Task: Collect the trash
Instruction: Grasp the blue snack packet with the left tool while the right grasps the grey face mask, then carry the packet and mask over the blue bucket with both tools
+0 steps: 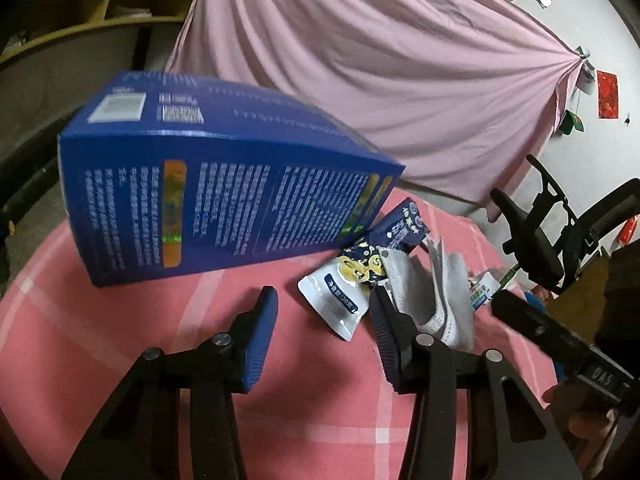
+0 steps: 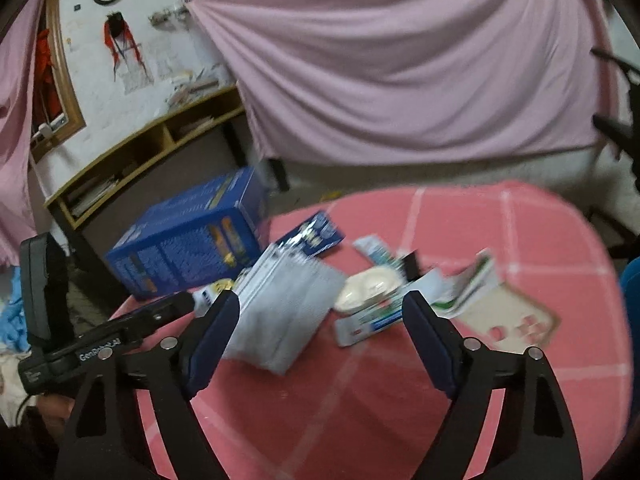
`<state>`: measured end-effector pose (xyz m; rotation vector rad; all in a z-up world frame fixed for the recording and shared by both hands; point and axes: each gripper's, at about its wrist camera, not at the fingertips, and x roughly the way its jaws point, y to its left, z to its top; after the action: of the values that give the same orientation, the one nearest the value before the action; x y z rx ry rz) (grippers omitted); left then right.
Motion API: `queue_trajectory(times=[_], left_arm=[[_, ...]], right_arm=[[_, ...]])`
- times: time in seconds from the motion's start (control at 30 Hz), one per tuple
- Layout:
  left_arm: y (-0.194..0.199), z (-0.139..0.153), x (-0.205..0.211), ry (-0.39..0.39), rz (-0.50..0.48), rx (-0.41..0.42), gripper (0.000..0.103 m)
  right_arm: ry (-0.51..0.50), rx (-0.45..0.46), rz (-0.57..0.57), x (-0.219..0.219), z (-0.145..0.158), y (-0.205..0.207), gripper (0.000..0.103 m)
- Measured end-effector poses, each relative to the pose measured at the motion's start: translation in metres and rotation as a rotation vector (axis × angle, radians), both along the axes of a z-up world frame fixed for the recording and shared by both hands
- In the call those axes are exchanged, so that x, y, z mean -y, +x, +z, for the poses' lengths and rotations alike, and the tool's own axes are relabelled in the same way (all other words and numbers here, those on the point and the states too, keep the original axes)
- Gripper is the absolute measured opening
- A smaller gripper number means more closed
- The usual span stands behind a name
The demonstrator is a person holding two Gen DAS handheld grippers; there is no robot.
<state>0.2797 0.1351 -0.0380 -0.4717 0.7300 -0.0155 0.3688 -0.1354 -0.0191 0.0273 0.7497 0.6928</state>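
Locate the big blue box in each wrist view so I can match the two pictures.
Left wrist: blue box fills the left-centre, on the pink checked tablecloth.
Right wrist: blue box sits left of centre, at the cloth's far-left edge.
Shared landmark: the grey face mask lying beside it.

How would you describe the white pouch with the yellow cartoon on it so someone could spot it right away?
Start at the big blue box lying on the pink checked tablecloth. Just off its lower right corner lies a small white pouch, beside the grey face mask. Unlike its neighbours, it has a dark blue top with yellow cartoon figures.
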Motion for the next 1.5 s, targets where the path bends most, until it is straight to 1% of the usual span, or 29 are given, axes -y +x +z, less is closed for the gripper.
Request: queue_trajectory(times=[0.13, 0.23, 0.27, 0.3, 0.33, 0.4, 0.43, 0.47, 0.5, 0.57, 0.67, 0.83, 0.93, 1.03, 1.17, 1.3, 1.37, 1.5], left_arm=[[0.004, 0.003, -0.004, -0.016, -0.016, -0.007, 0.042], [0.006, 0.003, -0.007, -0.035, -0.03, -0.007, 0.039], [0.006, 0.003, -0.008, -0.046, -0.036, -0.01, 0.034], [0.008, 0.003, -0.008, -0.053, -0.04, -0.014, 0.029], [0.008, 0.002, -0.01, -0.06, -0.042, -0.019, 0.027], [0.008, 0.003, -0.01, -0.069, -0.049, -0.021, 0.018], [0.009, 0.004, -0.01, -0.069, -0.053, -0.021, 0.016], [0.009, 0.005, -0.009, -0.071, -0.06, -0.023, 0.011], [0.009, 0.005, -0.008, -0.07, -0.068, -0.023, 0.008], [0.008, 0.007, -0.007, -0.063, -0.08, -0.014, 0.004], [0.004, 0.011, -0.004, -0.052, -0.093, 0.012, 0.001], [-0.001, 0.017, 0.004, -0.021, -0.116, 0.053, 0.0], [-0.009, 0.024, 0.009, 0.014, -0.107, 0.103, 0.0], [-0.021, 0.031, 0.015, 0.058, -0.097, 0.166, 0.0], [-0.041, 0.041, 0.032, 0.146, -0.087, 0.26, 0.0], [-0.056, 0.046, 0.057, 0.239, -0.075, 0.325, 0.0], [-0.062, 0.047, 0.068, 0.261, -0.066, 0.356, 0.0], [-0.066, 0.054, 0.086, 0.28, -0.061, 0.411, 0.0]], right_arm=[[-0.025, -0.066, 0.03, -0.014, -0.008, 0.005, 0.08], [-0.039, -0.11, 0.048, -0.022, -0.015, 0.009, 0.069], [-0.041, -0.124, 0.057, -0.024, -0.017, 0.009, 0.063], [-0.04, -0.138, 0.066, -0.026, -0.019, 0.009, 0.061], [-0.041, -0.15, 0.075, -0.028, -0.021, 0.01, 0.057], [-0.036, -0.16, 0.085, -0.028, -0.022, 0.01, 0.048], [-0.033, -0.161, 0.086, -0.028, -0.022, 0.011, 0.042], [-0.024, -0.168, 0.091, -0.027, -0.022, 0.01, 0.036], [-0.019, -0.176, 0.097, -0.026, -0.023, 0.01, 0.033], [-0.011, -0.188, 0.109, -0.024, -0.024, 0.009, 0.023], [0.0, -0.185, 0.116, -0.022, -0.021, 0.006, 0.013], [0.001, -0.168, 0.133, -0.017, -0.018, -0.003, 0.008], [-0.006, -0.127, 0.132, -0.015, -0.013, -0.012, 0.007], [-0.003, -0.061, 0.122, -0.009, -0.005, -0.024, 0.006], [0.003, 0.01, 0.111, -0.002, 0.002, -0.033, 0.006], [0.005, 0.083, 0.095, 0.004, 0.01, -0.042, 0.006], [0.007, 0.127, 0.083, 0.008, 0.014, -0.047, 0.006], [0.033, 0.229, 0.053, 0.022, 0.026, -0.057, 0.006]])
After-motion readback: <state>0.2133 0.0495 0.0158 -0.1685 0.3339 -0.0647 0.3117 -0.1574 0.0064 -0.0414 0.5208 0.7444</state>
